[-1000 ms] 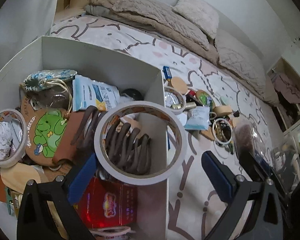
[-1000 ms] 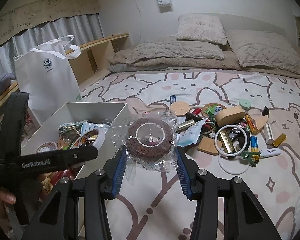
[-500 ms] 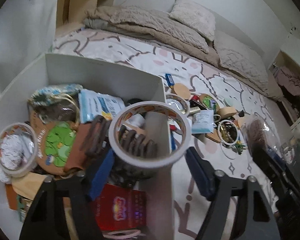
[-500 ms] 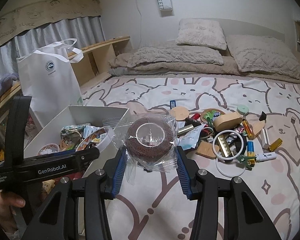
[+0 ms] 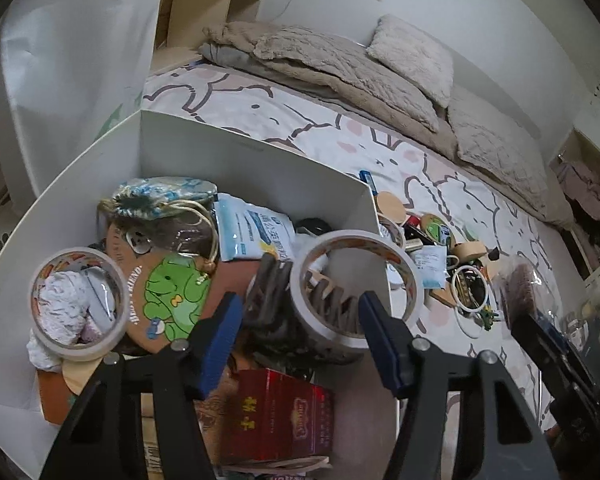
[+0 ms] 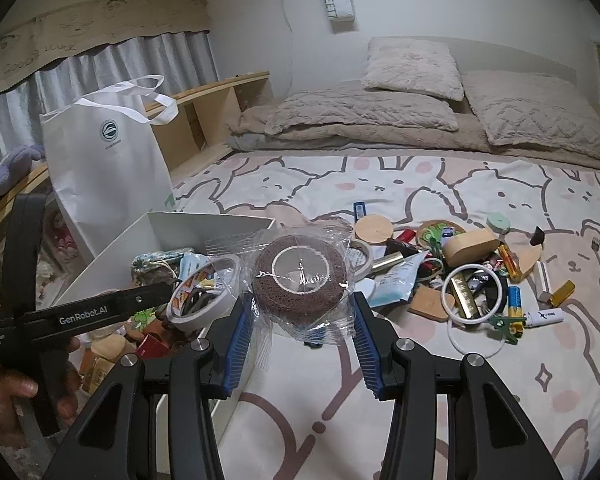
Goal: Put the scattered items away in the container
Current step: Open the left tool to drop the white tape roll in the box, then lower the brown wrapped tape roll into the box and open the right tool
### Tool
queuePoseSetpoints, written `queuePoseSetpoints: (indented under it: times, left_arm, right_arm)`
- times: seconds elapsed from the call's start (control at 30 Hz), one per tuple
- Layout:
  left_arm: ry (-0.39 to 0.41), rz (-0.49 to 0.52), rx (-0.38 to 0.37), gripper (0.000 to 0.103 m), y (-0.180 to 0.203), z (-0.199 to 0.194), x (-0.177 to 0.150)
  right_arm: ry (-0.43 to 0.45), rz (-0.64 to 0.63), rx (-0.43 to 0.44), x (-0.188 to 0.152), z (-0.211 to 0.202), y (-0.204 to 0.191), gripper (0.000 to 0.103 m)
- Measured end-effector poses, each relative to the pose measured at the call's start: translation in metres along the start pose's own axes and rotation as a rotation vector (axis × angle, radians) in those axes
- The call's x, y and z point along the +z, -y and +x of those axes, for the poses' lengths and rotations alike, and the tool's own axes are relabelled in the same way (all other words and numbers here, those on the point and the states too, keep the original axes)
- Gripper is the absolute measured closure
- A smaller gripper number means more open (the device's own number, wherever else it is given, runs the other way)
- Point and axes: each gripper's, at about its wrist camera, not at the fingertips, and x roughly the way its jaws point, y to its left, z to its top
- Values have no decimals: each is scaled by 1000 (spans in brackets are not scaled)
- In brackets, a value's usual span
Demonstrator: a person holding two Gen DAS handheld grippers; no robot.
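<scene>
The white box [image 5: 236, 160] stands on the bed, full of items; it also shows in the right wrist view [image 6: 204, 226]. My left gripper [image 5: 300, 320] is open over the box's right side. A white tape roll [image 5: 360, 280] sits between its fingers, resting on the box contents by the right wall; it also shows in the right wrist view [image 6: 202, 296]. My right gripper [image 6: 302, 320] is shut on a brown roll in clear plastic wrap [image 6: 300, 276], held above the bed beside the box. The scattered pile [image 6: 472, 276] lies to the right.
A second tape roll [image 5: 78, 300], a green frog coaster [image 5: 176, 288], a blue-white packet [image 5: 256, 232] and a red box [image 5: 280, 420] lie in the box. A white paper bag [image 6: 108, 168] stands behind it. Pillows and a blanket [image 6: 380, 112] lie at the bed's head.
The left gripper's fingers have come closer together around the white tape roll, which now rests lower in the box. The right gripper has held the wrapped roll almost still.
</scene>
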Motion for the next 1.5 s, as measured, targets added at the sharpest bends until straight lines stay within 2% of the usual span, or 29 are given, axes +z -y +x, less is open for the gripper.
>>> queuePoseSetpoints:
  times: [0.07, 0.13, 0.2, 0.27, 0.37, 0.57, 0.7, 0.83, 0.93, 1.03, 1.37, 1.43, 1.5]
  left_arm:
    - [-2, 8, -17, 40, 1, -2, 4]
    - [-4, 31, -22, 29, 5, -1, 12]
    - [-7, 68, -15, 13, 10, 1, 24]
    - [-31, 92, -29, 6, 13, 9, 33]
    - [-73, 117, -9, 6, 15, 23, 35]
    - [-109, 180, 167, 6, 17, 45, 33]
    - [-174, 236, 190, 6, 22, 63, 38]
    - [-183, 259, 253, 6, 21, 78, 47]
    - [-205, 240, 289, 5, 9, 90, 50]
    - [-201, 205, 362, 5, -10, 94, 52]
    - [-115, 90, 574, 5, -73, 71, 59]
    - [-101, 62, 580, 6, -81, 64, 60]
    - [-88, 34, 546, 6, -84, 55, 60]
  right_arm:
    - [2, 2, 1, 1, 0, 0, 55]
    - [5, 6, 0, 2, -2, 0, 55]
    - [8, 8, -1, 3, -3, 1, 55]
    - [9, 8, -2, 3, -5, 3, 55]
    - [7, 2, -5, 4, -7, 4, 55]
    - [14, 9, 1, 5, -10, 8, 55]
    - [15, 6, 0, 6, -12, 9, 55]
    - [15, -3, -7, 6, -15, 8, 55]
    - [15, -13, -12, 8, -16, 7, 55]
    - [18, -14, -6, 12, -14, 5, 55]
    - [6, -48, 46, 20, 3, -20, 55]
    - [1, -59, 60, 23, 8, -27, 55]
    - [-7, -66, 77, 27, 14, -34, 55]
